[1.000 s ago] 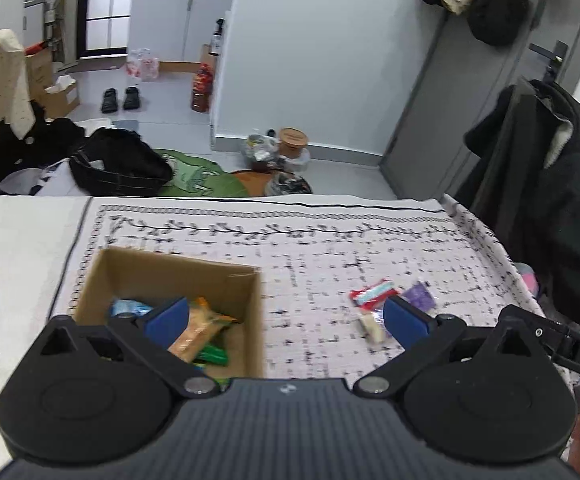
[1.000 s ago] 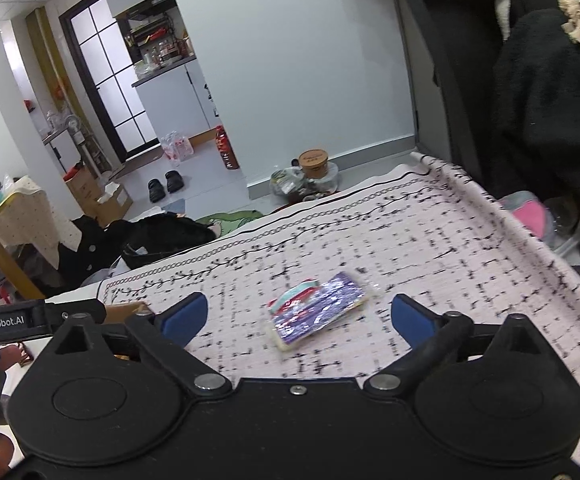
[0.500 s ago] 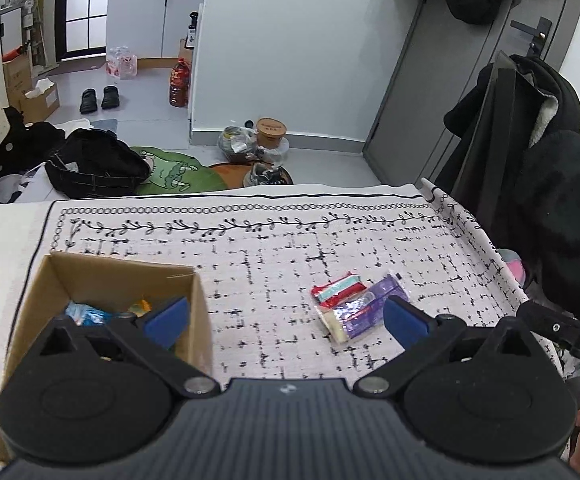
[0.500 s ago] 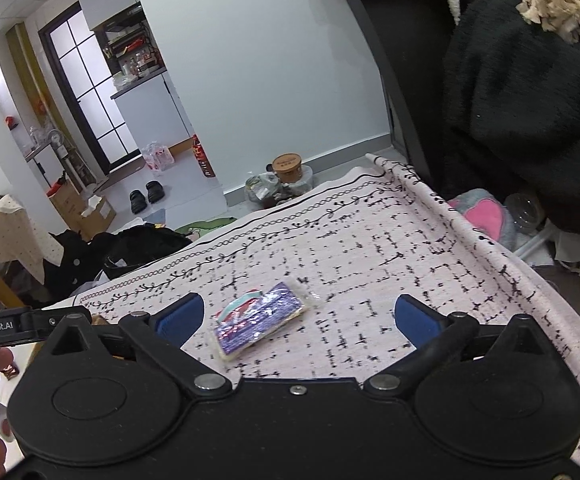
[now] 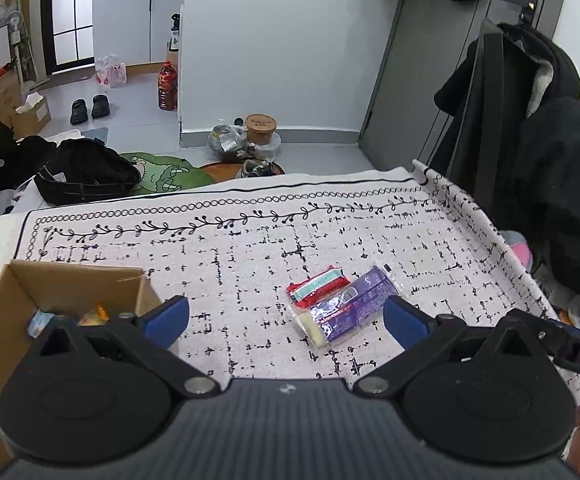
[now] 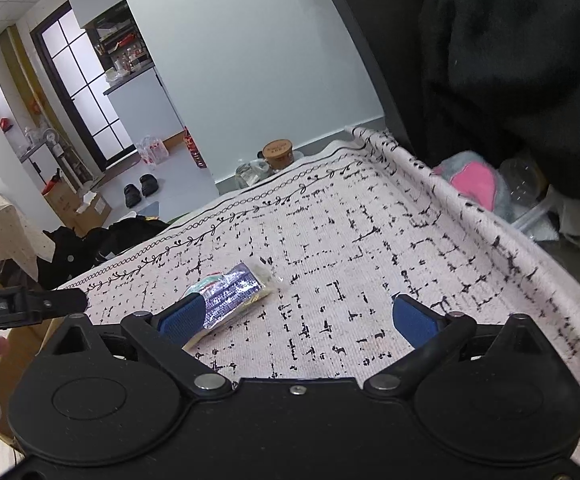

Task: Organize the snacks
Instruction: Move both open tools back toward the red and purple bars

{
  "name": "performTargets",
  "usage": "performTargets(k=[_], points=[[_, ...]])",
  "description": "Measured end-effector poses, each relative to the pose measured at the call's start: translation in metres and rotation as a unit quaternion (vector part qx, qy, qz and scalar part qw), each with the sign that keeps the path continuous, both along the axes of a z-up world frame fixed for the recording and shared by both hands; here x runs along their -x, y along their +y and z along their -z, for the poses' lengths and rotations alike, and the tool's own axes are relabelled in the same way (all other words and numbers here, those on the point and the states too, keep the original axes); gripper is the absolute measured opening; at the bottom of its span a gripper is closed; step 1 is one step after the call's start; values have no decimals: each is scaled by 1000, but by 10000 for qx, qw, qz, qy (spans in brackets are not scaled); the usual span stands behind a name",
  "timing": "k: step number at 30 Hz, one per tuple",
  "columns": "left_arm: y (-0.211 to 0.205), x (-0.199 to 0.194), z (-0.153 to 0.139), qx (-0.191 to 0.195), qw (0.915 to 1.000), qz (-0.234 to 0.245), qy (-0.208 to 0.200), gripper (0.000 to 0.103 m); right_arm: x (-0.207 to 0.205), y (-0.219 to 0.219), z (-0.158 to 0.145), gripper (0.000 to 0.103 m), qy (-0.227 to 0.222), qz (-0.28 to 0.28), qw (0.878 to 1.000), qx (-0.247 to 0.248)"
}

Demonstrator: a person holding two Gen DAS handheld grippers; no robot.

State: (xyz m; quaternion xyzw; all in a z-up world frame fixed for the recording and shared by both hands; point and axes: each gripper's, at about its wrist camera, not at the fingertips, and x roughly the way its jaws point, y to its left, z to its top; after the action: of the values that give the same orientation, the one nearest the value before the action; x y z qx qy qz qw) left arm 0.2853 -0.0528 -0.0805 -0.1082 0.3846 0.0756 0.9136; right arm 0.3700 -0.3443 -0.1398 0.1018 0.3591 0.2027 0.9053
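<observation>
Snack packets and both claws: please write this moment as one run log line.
left claw: open, empty | right claw: open, empty | purple packet and red packet: touching, on cloth | box: holds snacks

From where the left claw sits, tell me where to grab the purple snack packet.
Grip the purple snack packet across its narrow width at mid-length, coming from above. It lies flat and long on the patterned cloth, with the red packet touching its far side.

Swung right off the box (image 5: 66, 280) toward the snacks (image 5: 339, 305) with the left gripper (image 5: 286, 318), right gripper (image 6: 295, 316) sliding right so the snacks now sit by its left finger (image 6: 182, 317).
</observation>
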Motion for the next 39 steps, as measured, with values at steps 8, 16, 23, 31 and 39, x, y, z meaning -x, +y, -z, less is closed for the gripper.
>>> performTargets(k=[8,16,23,31,39], points=[[-8,-25,31,-147,9996,-67,218,100,-11,6,15,95,55,-177,9996,-202],[-13,-47,52,-383,9982,-103,440,99,-20,8,23,95,173,-263,9989,-342],[-15,-65,69,-482,9966,-149,650,90,-28,6,33,94,346,-251,9981,-449],[-12,-83,90,-642,9948,-209,757,89,-34,18,45,93,475,-308,9978,-338],[-15,-91,97,-639,9943,-26,849,90,-38,20,52,93,601,-299,9969,-403]])
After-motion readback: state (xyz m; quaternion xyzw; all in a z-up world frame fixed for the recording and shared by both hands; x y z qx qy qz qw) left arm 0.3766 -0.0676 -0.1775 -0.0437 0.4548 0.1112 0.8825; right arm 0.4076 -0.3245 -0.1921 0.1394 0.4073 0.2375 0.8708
